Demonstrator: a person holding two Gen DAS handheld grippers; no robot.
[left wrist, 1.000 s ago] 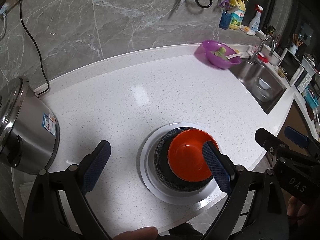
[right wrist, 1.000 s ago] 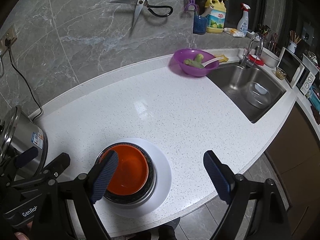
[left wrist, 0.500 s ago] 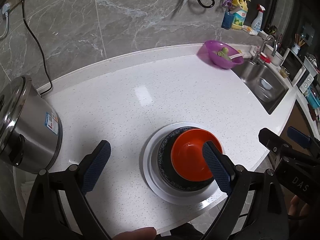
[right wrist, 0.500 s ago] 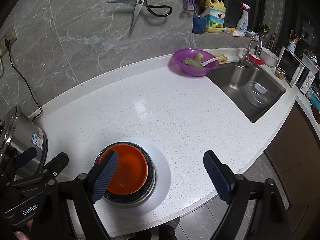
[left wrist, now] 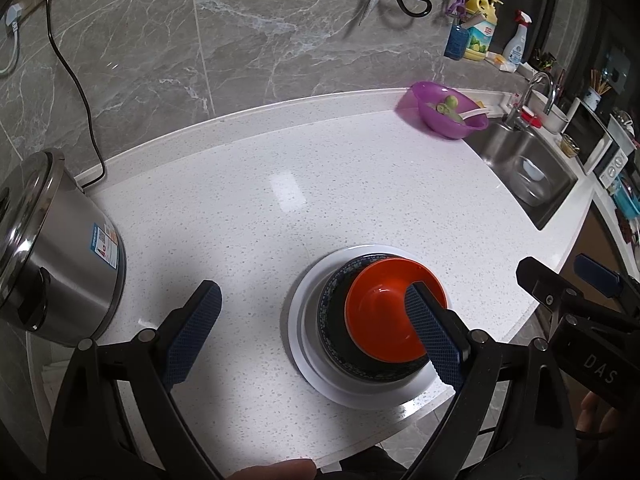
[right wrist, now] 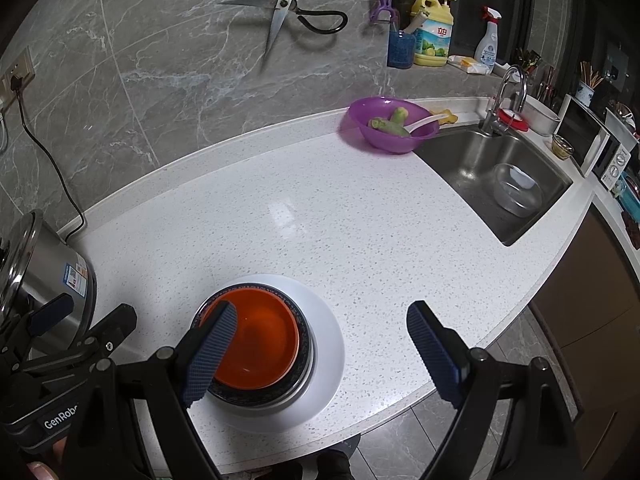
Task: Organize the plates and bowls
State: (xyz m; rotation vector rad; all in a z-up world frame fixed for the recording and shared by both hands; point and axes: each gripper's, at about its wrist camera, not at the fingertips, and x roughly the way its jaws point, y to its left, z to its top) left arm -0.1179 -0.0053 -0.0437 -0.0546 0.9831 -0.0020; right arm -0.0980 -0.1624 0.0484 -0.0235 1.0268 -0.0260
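An orange bowl (left wrist: 390, 306) (right wrist: 260, 340) sits nested in a dark speckled bowl (left wrist: 332, 312) (right wrist: 302, 354), which stands on a white plate (left wrist: 308, 356) (right wrist: 328, 360) near the counter's front edge. My left gripper (left wrist: 314, 332) is open and empty above the counter; its right fingertip overlaps the orange bowl's right side in the view. My right gripper (right wrist: 320, 356) is open and empty; its left fingertip overlaps the orange bowl's left side.
A steel pot (left wrist: 52, 256) (right wrist: 40, 276) stands at the left with a cord to the wall. A purple bowl (left wrist: 448, 114) (right wrist: 394, 124) with green vegetables and a white spoon sits by the sink (right wrist: 500, 176). Scissors (right wrist: 284, 12) hang on the wall.
Both grippers stay open. The left wrist view has shifted slightly, so the stack sits a little further right and lower. The stack itself has not moved.
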